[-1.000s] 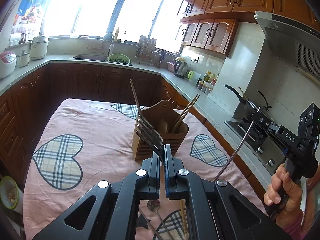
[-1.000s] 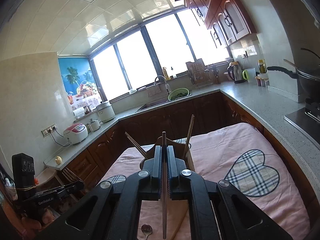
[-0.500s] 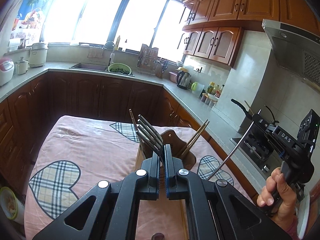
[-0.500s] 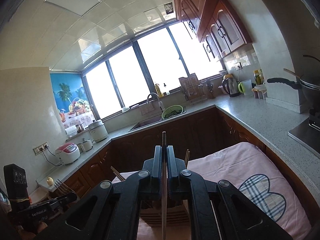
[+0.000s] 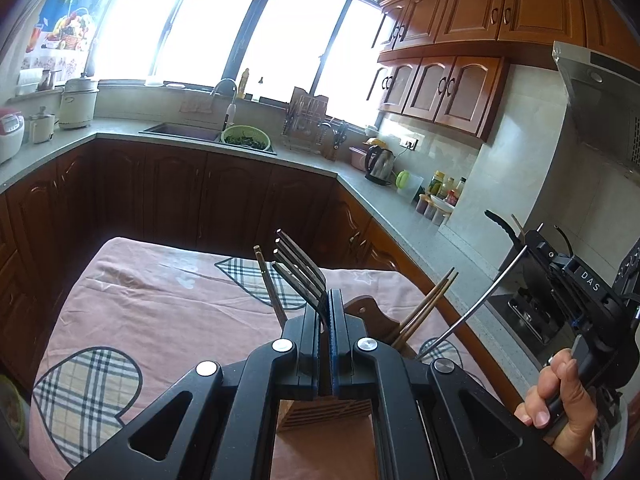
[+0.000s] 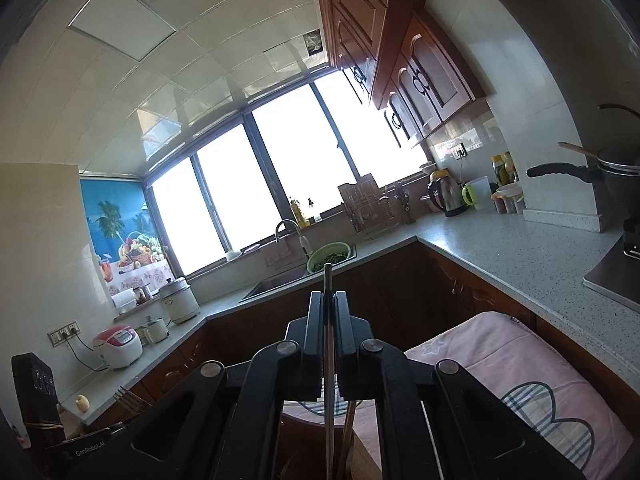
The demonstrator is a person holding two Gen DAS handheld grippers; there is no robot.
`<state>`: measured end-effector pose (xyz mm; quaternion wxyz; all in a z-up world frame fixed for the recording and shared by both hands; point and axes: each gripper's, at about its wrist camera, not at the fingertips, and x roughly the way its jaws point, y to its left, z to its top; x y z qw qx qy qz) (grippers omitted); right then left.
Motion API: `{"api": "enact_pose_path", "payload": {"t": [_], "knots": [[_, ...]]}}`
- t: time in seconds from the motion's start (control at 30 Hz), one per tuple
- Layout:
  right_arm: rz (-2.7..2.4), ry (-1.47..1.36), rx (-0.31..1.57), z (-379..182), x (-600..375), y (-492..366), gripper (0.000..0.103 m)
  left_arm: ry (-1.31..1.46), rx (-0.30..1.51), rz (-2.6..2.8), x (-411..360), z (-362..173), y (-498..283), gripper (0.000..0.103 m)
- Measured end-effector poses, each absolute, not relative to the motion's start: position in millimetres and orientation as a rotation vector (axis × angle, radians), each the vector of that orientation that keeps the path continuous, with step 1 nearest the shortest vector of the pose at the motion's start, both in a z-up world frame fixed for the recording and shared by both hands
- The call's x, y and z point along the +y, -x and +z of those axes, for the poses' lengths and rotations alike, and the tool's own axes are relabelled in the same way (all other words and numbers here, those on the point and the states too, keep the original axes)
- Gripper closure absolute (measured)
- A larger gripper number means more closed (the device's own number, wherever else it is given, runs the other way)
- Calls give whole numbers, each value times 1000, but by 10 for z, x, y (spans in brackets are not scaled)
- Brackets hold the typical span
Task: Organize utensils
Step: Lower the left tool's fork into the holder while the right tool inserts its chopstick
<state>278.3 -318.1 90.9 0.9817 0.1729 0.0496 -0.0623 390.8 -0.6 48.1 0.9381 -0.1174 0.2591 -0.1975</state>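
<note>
My left gripper is shut on a metal fork whose tines point up and away. It is held above a wooden utensil holder that stands on the pink tablecloth and holds several chopsticks. My right gripper is shut on a thin metal chopstick that runs straight down between the fingers. In the left wrist view the right gripper is at the right, with the chopstick slanting down toward the holder. The holder shows dimly under the right gripper.
The table has a pink cloth with plaid hearts. Brown cabinets and a grey counter wrap around it, with a sink, a kettle and a stove with a pan at the right.
Both grippers have risen and tilted upward with their utensils. The holder has dropped low in both views, and spoons seen on the cloth earlier are out of sight.
</note>
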Motion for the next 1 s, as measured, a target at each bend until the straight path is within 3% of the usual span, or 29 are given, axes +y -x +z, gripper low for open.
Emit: {"api": "enact_pose_path", "payload": {"t": [1.0], "knots": [[-96,-366,288,88,-3084,-3209,99,167,692,-431,-403,-127,-4611,100]]}}
